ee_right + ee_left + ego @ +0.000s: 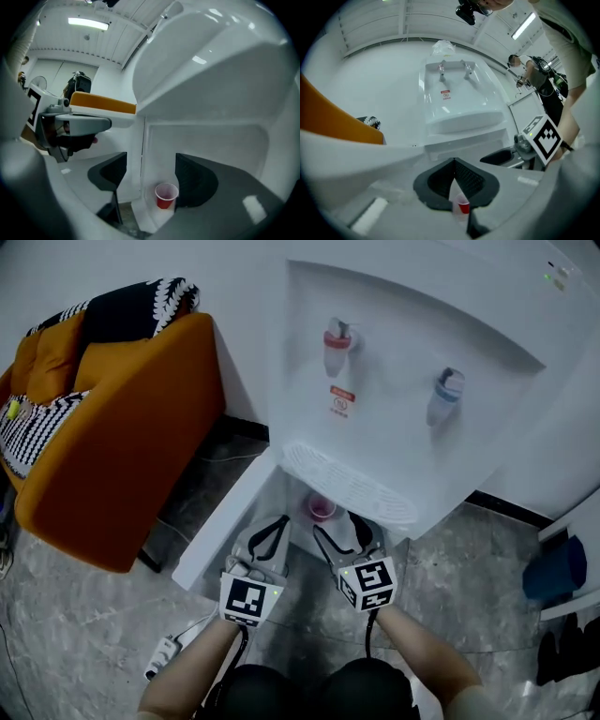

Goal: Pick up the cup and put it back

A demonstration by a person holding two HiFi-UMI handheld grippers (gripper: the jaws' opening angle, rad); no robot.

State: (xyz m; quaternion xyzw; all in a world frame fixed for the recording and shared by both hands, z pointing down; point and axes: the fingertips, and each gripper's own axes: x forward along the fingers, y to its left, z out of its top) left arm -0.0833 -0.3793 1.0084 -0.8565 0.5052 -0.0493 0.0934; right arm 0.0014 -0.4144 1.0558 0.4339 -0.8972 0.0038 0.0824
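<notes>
Spotting the small red plastic cup (166, 196) upright on the floor of the tall white water dispenser's (394, 409) open lower cabinet, noted the right gripper (150, 164) spread wide around it, neither pad pressing. Saw the left gripper (454, 161) clenched on nothing, just beside. Judged tipping likely if closed off-centre, given the nearer right pad.
</notes>
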